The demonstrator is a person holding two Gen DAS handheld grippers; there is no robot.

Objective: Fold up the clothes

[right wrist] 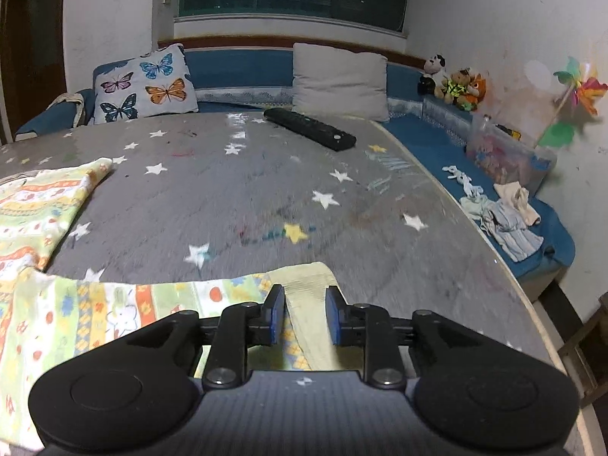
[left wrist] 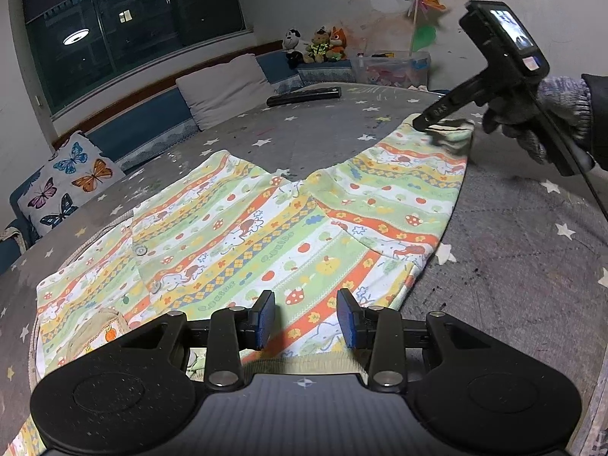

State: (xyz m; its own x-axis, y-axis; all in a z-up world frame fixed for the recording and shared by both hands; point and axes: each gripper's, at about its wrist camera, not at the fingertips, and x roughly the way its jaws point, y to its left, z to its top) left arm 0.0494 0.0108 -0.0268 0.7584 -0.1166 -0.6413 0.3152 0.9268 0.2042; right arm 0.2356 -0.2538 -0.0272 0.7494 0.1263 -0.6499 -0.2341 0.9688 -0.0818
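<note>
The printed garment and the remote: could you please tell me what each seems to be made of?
The garment looks like soft, matte knit cotton: it drapes and wrinkles, and a plain ribbed cuff ends one leg. The exact fibre is uncertain. The remote looks like hard black plastic, with a dull sheen and rigid, straight edges.

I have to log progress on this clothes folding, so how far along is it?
Done: the patterned pants lie spread flat on the table. In hand: the right gripper sits open over a leg cuff; the left gripper is open at the waistband. Left: no fold is visible yet.
</note>
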